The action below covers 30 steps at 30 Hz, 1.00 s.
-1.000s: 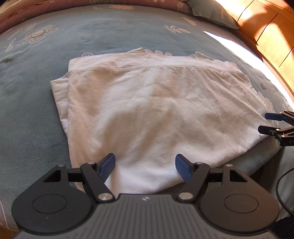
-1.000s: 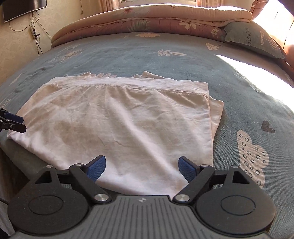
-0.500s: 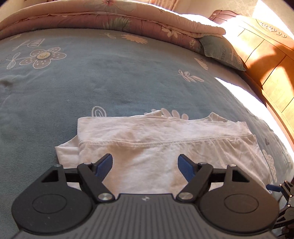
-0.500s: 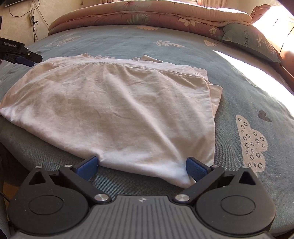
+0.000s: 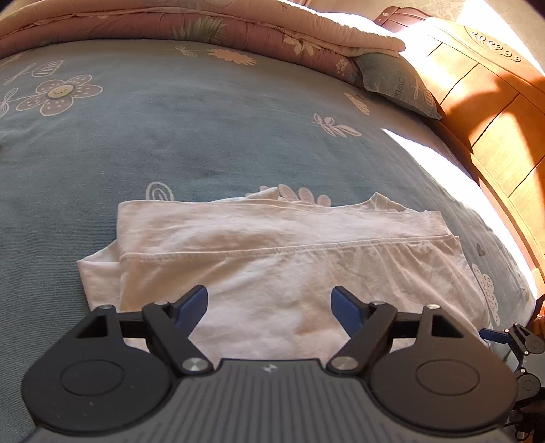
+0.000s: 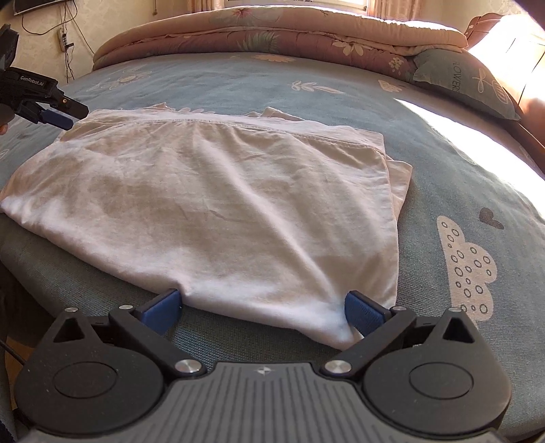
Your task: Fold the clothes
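A white garment (image 5: 289, 265) lies folded flat on the bed, its hemmed edge on the far side and a lower layer sticking out at one end. My left gripper (image 5: 269, 296) hovers above the garment's left part, jaws opening, nothing between the pads. It shows in the right wrist view as a black tool (image 6: 51, 112) over the garment's far left corner. My right gripper (image 6: 262, 300) stands wide open at the garment's (image 6: 221, 197) near edge, whose hem and right corner lie between the blue fingers (image 6: 362, 311) without being pinched.
The blue-grey flowered bedsheet (image 5: 170, 136) spreads wide beyond the garment. A rolled pink quilt (image 6: 272, 30) and a grey pillow (image 6: 466, 81) lie at the far side. A wooden headboard (image 5: 494, 112) runs along the right. The bed's front edge (image 6: 20, 259) drops away near me.
My left gripper rose and tilted up, so more of the far bed shows, and its jaws widened slightly. My right gripper sank to the garment's near edge and opened wider, then held still.
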Each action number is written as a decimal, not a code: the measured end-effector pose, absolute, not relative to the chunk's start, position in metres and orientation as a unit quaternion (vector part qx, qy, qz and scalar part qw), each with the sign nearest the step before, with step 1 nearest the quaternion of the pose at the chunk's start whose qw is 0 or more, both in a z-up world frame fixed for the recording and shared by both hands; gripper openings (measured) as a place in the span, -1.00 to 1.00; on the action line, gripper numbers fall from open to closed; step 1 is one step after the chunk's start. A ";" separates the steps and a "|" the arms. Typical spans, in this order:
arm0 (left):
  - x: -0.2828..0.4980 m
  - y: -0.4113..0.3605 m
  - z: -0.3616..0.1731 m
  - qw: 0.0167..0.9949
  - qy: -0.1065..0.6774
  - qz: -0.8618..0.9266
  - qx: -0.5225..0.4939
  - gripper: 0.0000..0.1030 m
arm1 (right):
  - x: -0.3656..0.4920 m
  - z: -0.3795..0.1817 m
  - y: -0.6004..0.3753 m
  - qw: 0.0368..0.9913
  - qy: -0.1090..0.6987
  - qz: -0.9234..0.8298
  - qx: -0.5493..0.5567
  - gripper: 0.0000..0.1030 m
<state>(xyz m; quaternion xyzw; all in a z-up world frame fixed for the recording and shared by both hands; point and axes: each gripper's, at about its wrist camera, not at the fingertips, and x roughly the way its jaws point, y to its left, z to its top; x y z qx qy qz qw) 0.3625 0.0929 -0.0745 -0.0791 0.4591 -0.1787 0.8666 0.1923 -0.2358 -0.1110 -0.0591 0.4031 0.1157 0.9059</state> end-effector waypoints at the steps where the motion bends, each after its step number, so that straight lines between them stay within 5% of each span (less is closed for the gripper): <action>1: 0.360 0.092 -0.081 0.864 0.467 -0.170 -0.077 0.55 | 0.192 -0.111 -0.236 0.906 0.402 0.116 -0.059 1.00; 13: 0.365 0.018 -0.050 0.851 0.443 -0.271 -0.081 0.56 | 0.202 -0.081 -0.231 0.924 0.349 0.136 -0.079 1.00; 20: 0.392 -0.058 -0.095 0.827 0.451 -0.323 -0.093 0.56 | 0.258 -0.082 -0.231 0.926 0.346 0.127 -0.081 1.00; 30: 0.406 -0.057 -0.092 0.853 0.417 -0.296 -0.105 0.56 | 0.262 -0.103 -0.243 0.924 0.359 0.127 -0.038 1.00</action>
